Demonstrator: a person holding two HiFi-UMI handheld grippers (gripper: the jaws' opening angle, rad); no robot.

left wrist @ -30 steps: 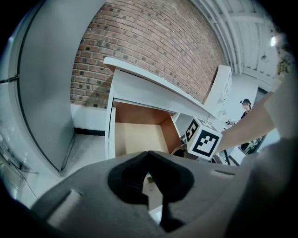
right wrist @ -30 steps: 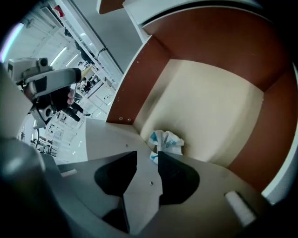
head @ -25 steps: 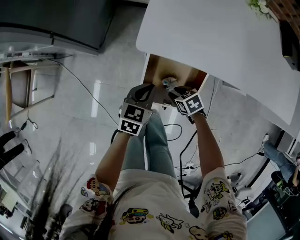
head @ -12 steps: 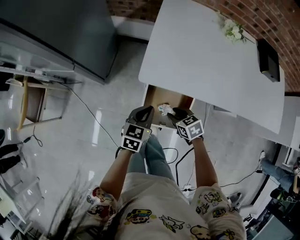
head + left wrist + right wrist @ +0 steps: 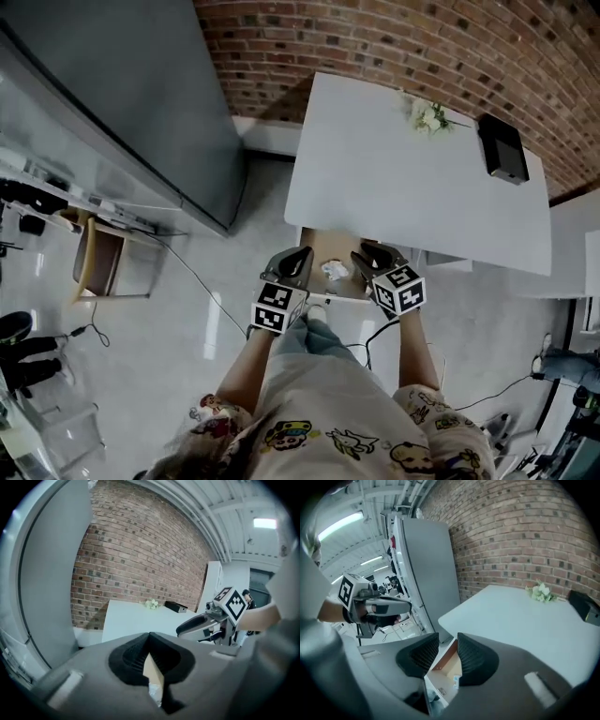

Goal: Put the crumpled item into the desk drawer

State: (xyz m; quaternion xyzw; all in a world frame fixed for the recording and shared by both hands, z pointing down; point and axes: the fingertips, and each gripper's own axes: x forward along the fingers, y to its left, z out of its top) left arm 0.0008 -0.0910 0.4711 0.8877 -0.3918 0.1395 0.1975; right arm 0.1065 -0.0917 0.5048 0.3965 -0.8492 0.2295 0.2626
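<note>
While the crumpled white wad (image 5: 334,271) is lying in the open brown wooden drawer (image 5: 317,246) under the white desk (image 5: 403,187), the left gripper (image 5: 298,255) is hovering pressed together, empty. The right gripper (image 5: 364,258) is standing spread, empty, its jaws having just been closing slightly.

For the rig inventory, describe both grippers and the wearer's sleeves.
Grey bodies on the left gripper and right gripper, black ribbed pads, a black-and-white marker cube each. Short sleeves, pale with cartoon prints. Right jaws, just closing a little, hold nothing.
</note>
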